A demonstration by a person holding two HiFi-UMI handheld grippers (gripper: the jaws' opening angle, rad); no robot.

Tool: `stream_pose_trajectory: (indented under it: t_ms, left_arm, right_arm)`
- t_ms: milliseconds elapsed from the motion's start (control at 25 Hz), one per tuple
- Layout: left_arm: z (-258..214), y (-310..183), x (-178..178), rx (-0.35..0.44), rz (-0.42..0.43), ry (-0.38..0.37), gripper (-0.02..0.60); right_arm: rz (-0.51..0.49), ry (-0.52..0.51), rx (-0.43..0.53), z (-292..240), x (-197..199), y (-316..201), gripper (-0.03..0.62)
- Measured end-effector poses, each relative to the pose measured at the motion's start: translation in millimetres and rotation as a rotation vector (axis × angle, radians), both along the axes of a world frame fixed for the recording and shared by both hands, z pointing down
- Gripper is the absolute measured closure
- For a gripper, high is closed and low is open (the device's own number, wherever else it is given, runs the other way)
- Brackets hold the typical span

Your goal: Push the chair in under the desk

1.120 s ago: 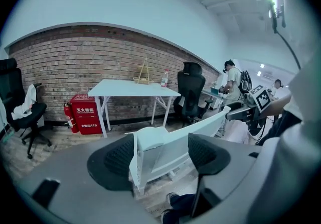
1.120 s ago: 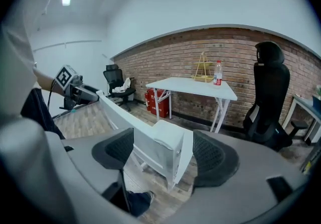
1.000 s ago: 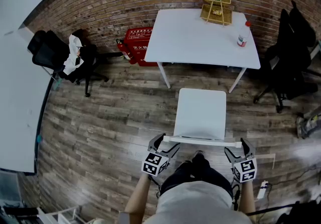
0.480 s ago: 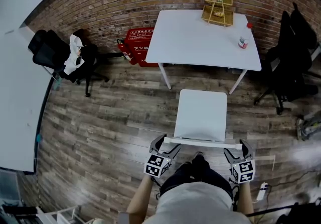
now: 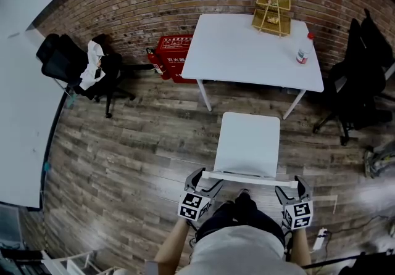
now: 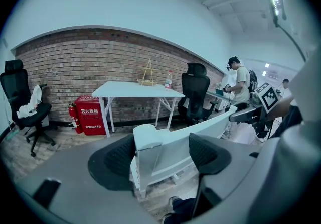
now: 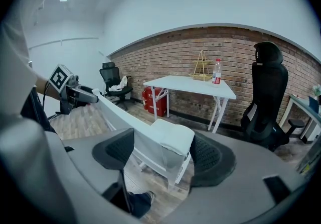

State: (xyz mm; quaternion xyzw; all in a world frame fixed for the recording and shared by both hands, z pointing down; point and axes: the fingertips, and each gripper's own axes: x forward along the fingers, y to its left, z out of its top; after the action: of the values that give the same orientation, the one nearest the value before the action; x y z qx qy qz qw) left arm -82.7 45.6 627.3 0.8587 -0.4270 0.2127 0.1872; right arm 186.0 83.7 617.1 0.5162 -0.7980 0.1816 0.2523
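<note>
Now the white flat-seated chair (image 5: 247, 144) stands a little nearer the white rectangular desk (image 5: 247, 45) than it did a second ago; the strip of grey-brown plank floor (image 5: 247, 100) between the seat front and the desk edge has narrowed slightly. I read this as the push having only just begun. The seat lies wholly outside the desk, lined up with the gap between its legs. My grip has not changed. The left gripper (image 5: 207, 178) has its jaws set wide, with the left end of the chair's white top rail (image 5: 247, 176) filling the gap, both pads against it as far as I can judge. The right gripper (image 5: 290, 186) holds the rail's right end in the same way. Most of the travel remains.
</note>
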Motion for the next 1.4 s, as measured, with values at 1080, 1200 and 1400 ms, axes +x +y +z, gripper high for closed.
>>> stream_pose_trajectory:
  t_ms: [1080, 1200, 1400]
  left_arm:
    - [0, -27, 8, -0.026, -0.013, -0.015, 0.235]
    - [0, -33, 9, -0.024, -0.016, -0.012, 0.235]
    - [0, -42, 11, -0.023, -0.018, -0.013, 0.235]
  right_arm:
    - [0.003, -0.001, 0.010, 2, 9, -29, 0.240]
    - [-0.004, 0.012, 0.005, 6, 12, -33, 0.240]
    - [-0.001, 0.004, 0.012, 1, 13, -45, 0.240]
